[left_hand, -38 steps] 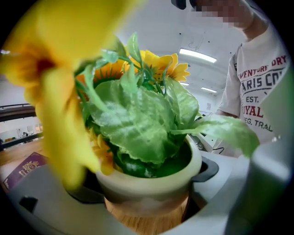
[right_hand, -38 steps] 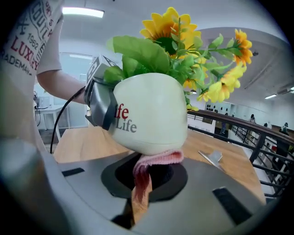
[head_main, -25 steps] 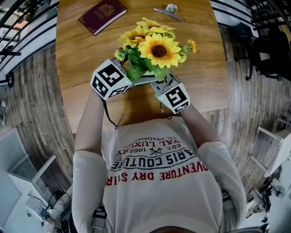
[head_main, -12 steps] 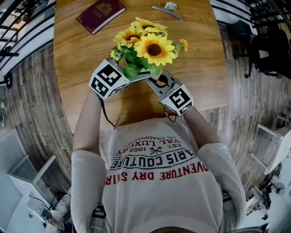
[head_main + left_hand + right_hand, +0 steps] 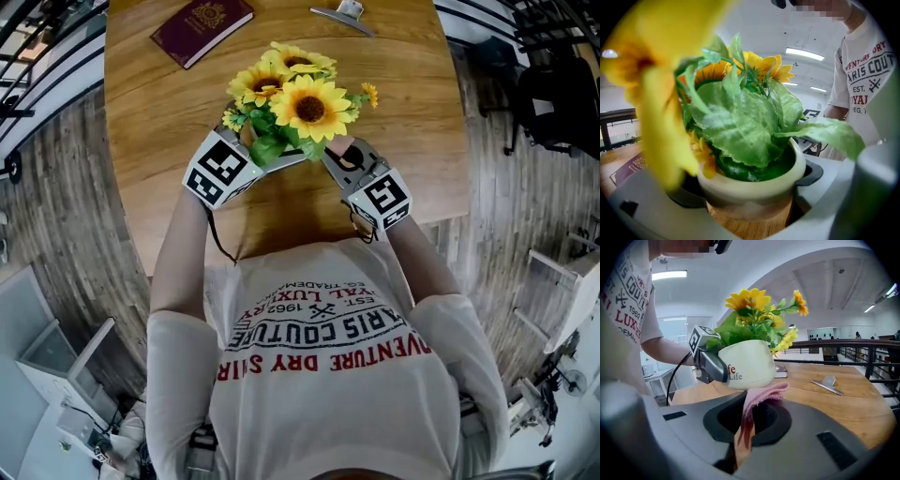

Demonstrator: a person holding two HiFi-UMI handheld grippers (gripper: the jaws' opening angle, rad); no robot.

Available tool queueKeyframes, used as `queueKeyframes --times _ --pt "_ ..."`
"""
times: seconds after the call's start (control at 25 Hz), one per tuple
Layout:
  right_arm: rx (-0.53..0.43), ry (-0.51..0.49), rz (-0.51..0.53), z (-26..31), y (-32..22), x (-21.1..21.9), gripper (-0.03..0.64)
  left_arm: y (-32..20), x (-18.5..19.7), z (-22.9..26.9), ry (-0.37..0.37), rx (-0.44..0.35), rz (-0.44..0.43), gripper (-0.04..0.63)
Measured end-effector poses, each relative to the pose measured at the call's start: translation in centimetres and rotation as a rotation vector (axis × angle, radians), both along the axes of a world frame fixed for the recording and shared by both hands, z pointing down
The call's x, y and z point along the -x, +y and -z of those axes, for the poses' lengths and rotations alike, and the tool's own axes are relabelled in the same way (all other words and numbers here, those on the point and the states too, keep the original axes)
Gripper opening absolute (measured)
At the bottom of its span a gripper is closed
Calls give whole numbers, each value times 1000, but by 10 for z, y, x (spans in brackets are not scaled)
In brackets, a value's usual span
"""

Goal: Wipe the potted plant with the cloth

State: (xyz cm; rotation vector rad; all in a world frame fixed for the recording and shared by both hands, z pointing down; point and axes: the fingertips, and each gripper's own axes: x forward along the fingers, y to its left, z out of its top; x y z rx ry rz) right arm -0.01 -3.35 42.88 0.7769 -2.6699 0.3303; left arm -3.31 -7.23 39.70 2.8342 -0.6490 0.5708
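- The potted plant (image 5: pixel 292 105) is over the middle of the desk (image 5: pixel 412 122), a little toward its near edge, between the two grippers.
- The left gripper (image 5: pixel 272 161) has its jaws clamped on either side of the pot (image 5: pixel 747 363), just under the rim. This looks meant to steady it so that rubbing does not push it about. Whether the pot rests on the desk or is lifted off it cannot be told.
- The right gripper (image 5: pixel 749 420) pinches the cloth (image 5: pixel 761 394) between its jaws. The free end bunches up past the tips and touches the lower side of the pot, so the wiping seems to be at the pot wall, not the foliage.
- The pot is smooth, glossy and cream-white, rounded, and narrows toward the base, with some lettering on its side. A hard, slick surface like this should wipe easily.
- The cloth is pink, soft and fuzzy, and folds limply.
- The leaves (image 5: pixel 740 126) are broad, veined and slightly shiny, and look artificial. The flowers (image 5: pixel 309 108) are yellow with dark centres.
- A dark red booklet (image 5: pixel 202 28) lies near the desk's far left corner and a metal clip (image 5: pixel 342 14) at the far edge, both well apart from the work.
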Motion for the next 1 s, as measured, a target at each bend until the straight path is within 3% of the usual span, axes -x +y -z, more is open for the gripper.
queueKeyframes --times 0.24,0.52,0.84,1.0 --pt "44 5 -122 -15 -21 -12 37 2 9 -18 0 -17 -4 558" --pt "46 160 -309 -37 -48 -63 37 1 5 -35 -8 -77 22 558" --pt "86 154 -455 -43 -73 -122 37 7 -12 -97 -122 -32 -46 558" --pt "88 158 -486 -49 -81 -139 37 12 -24 -117 -131 -21 -84 558"
